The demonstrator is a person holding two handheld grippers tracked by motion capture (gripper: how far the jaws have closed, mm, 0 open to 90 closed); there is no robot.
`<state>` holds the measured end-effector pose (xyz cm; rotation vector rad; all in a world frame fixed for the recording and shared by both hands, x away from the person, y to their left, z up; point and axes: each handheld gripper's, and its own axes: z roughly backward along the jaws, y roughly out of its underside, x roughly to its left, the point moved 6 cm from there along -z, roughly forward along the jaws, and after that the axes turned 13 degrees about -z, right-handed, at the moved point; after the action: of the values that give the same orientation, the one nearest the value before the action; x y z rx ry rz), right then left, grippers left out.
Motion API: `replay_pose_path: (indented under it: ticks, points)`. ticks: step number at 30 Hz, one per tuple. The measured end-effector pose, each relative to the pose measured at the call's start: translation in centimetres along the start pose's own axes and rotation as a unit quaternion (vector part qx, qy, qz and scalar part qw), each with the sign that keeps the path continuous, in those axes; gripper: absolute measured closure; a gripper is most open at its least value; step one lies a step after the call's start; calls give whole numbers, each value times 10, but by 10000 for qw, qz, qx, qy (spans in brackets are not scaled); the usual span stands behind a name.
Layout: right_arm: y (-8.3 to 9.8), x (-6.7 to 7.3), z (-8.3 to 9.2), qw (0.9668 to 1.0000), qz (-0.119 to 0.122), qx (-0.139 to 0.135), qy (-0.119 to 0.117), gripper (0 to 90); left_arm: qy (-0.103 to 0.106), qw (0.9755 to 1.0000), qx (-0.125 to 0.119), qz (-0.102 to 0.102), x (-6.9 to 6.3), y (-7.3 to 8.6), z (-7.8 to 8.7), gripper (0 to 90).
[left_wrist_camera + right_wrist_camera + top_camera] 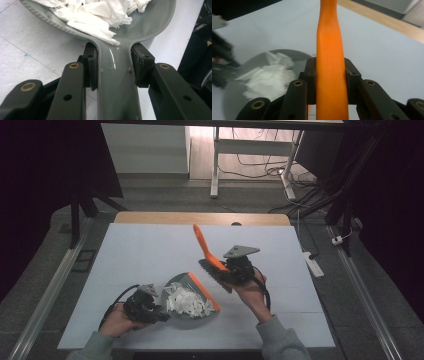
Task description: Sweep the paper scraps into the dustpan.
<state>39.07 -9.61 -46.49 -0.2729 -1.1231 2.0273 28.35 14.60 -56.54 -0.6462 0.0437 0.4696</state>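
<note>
**Q:** Two grippers are working over the white table [150, 255]; what is each one grasping?

**A:** The left gripper [161, 314], lying at about 7 o'clock on the table, is clenching the grey handle of the dustpan [117, 82]; in the left gripper view both pads are pressing against the handle's two sides. The right gripper [223, 271], held up at about 4 o'clock from the table's centre, is clamping the orange handle of the brush [204, 248]; in the right gripper view the handle [330, 70] is running straight up between the jaws.

**Q:** Where are the shreds lying?

**A:** White paper scraps [186, 302] are resting inside the dustpan [175, 282], piled against its orange lip [204, 291], which is facing 3 o'clock. The pan is sitting flat near the table's front edge.

**Q:** How is the brush sitting relative to the pan?

**A:** Its dark bristles [209, 270] are hanging just beyond the lip, at about 1 o'clock from the pan, apart from the scraps; the handle is slanting toward 11 o'clock.

**Q:** Which margins are offering room?

**A:** Bare surface is stretching toward 9, 12 and 3 o'clock, up to the wooden strip [200, 218] at the far edge.
</note>
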Motion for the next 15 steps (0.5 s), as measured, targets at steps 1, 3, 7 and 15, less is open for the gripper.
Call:
replay_pose_path:
  ticks: [1,3,7,15]
  points:
    - [0,-9,2,9999,-19,-29,142,707,5,10000,-3,8,0,0,0,614]
    - [1,-28,5,9988,-96,-27,473,707,6,10000,-3,9,0,0,0,614]
    - [11,-67,7,9945,-355,64,984,707,7,10000,-1,10,0,0,0,614]
    - [34,-91,-6,9910,-647,502,1064,707,-1,10000,-6,6,0,0,0,614]
